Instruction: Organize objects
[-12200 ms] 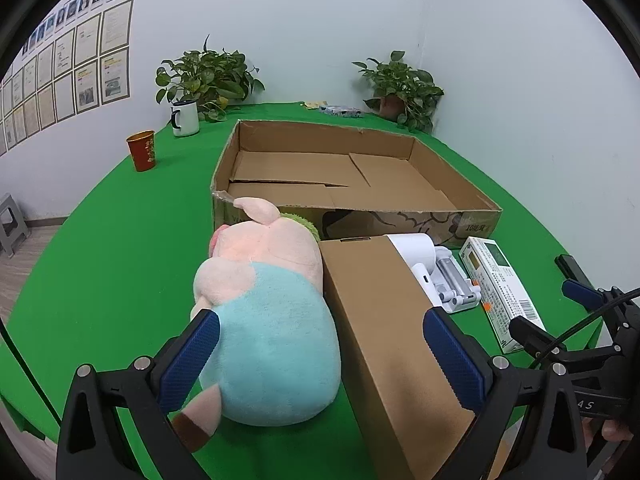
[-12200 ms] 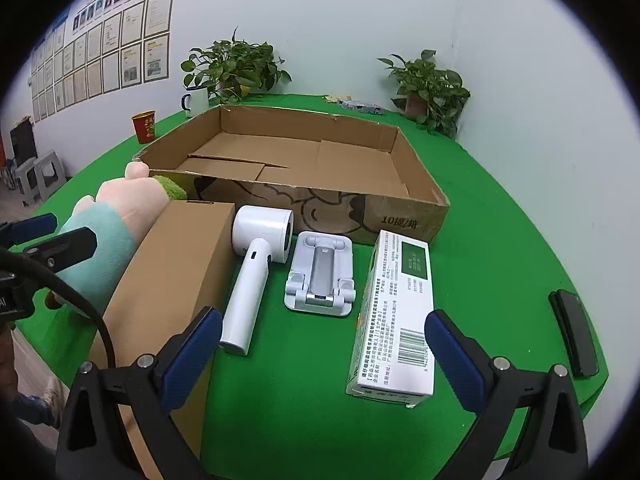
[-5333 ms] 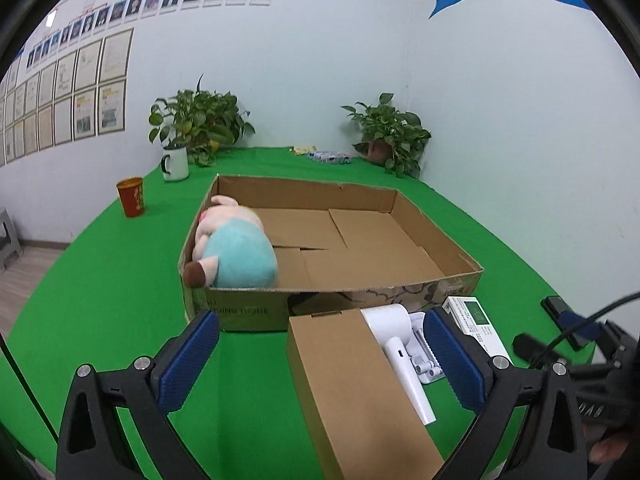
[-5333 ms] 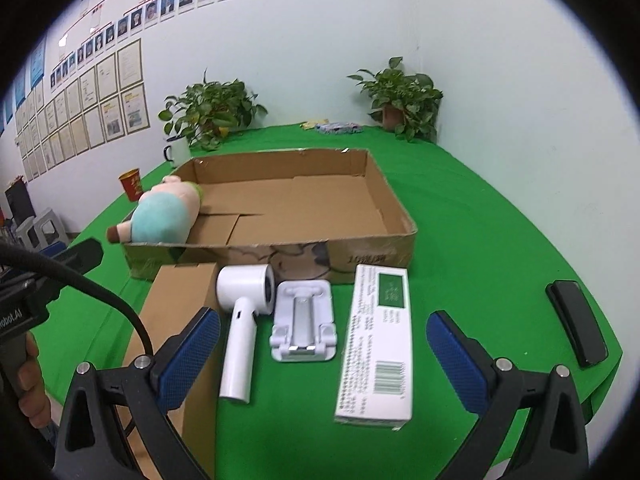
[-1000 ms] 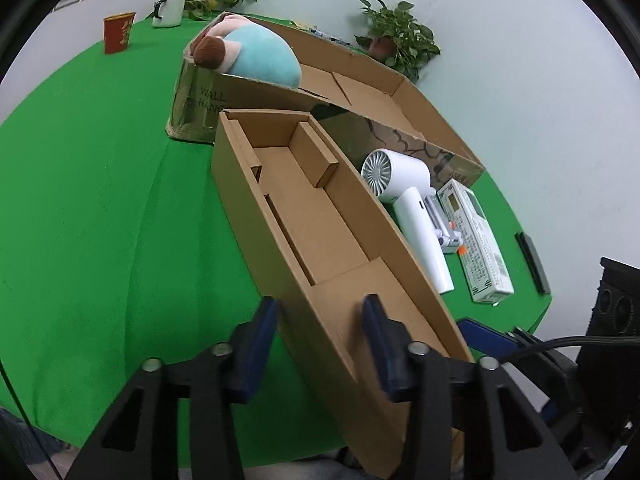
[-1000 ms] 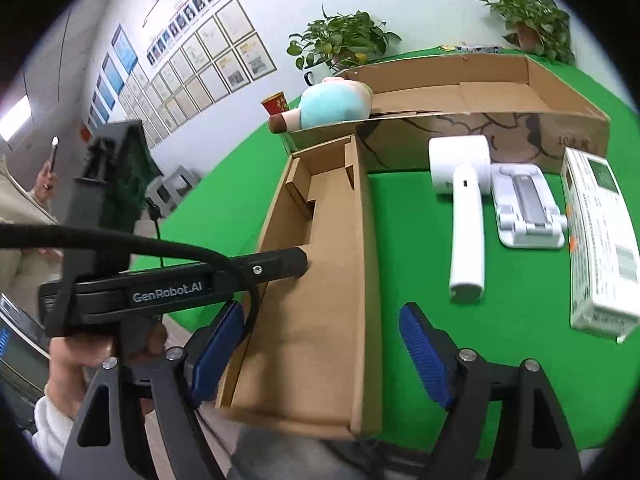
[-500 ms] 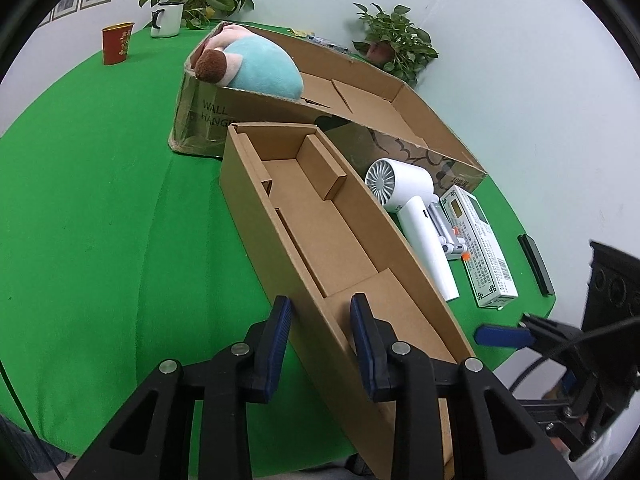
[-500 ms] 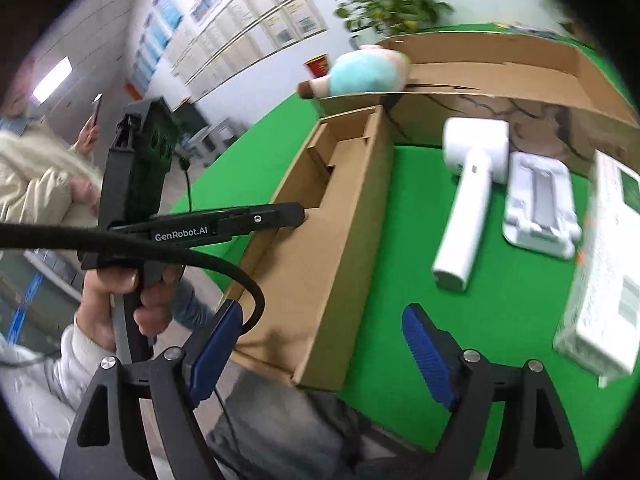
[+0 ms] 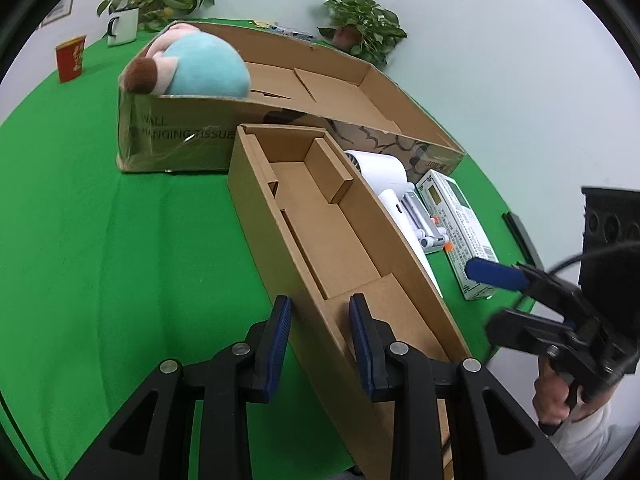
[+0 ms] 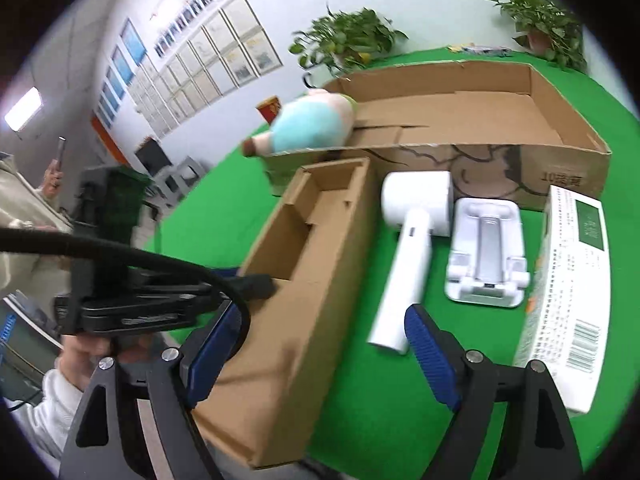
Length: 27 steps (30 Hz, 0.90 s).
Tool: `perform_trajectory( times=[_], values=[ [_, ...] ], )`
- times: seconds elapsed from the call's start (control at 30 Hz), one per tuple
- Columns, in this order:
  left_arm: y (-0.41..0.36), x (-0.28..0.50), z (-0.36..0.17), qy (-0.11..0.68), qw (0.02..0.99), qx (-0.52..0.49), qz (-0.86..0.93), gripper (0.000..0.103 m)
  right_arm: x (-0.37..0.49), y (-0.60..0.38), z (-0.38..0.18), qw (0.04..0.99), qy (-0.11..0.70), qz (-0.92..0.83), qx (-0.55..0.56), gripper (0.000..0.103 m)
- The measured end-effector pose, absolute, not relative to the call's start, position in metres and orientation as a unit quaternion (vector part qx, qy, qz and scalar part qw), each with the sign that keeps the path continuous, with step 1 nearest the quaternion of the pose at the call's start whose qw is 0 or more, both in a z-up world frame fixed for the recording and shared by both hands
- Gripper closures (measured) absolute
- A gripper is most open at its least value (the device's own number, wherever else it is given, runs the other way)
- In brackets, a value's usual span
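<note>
Our left gripper point(image 9: 320, 332) has just been closing and now straddles the near side wall of the long open cardboard box point(image 9: 320, 216), pads pressing it. Our right gripper point(image 10: 316, 354) stands wide, empty, just right of that box, with the white hair dryer point(image 10: 408, 240) ahead on the green desk point(image 9: 100, 240).

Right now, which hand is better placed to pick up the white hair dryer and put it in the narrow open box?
The right. The right gripper has open jaws with the hair dryer handle just ahead. The left gripper has just been closing its jaws on the wall of the narrow box.
</note>
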<state>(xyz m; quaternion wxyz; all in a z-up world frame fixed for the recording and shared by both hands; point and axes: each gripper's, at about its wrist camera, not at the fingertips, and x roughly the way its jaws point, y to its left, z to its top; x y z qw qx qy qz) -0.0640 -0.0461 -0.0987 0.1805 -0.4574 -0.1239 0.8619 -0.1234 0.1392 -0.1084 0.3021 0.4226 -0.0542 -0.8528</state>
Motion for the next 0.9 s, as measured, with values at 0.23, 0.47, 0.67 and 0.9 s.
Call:
perform_trajectory(
  times=[0.23, 0.47, 0.67, 0.9],
  values=[
    [-0.055, -0.019, -0.063, -0.15, 0.192, -0.404, 0.882, 0.019, -0.117, 0.125, -0.105, 0.299, -0.042, -0.863, 0.405, 0.019],
    [-0.032, -0.001, -0.066, -0.131, 0.191, -0.412, 0.881, 0.015, -0.135, 0.126, -0.102, 0.302, -0.067, -0.856, 0.413, 0.02],
    [-0.031, 0.002, -0.075, -0.143, 0.193, -0.413, 0.878, 0.017, -0.136, 0.113, -0.088, 0.305, -0.034, -0.865, 0.397, 0.02],
    [-0.034, -0.008, -0.088, -0.118, 0.181, -0.434, 0.874, 0.08, -0.122, 0.089, -0.082, 0.351, -0.016, -0.846, 0.4, 0.02]
  ],
)
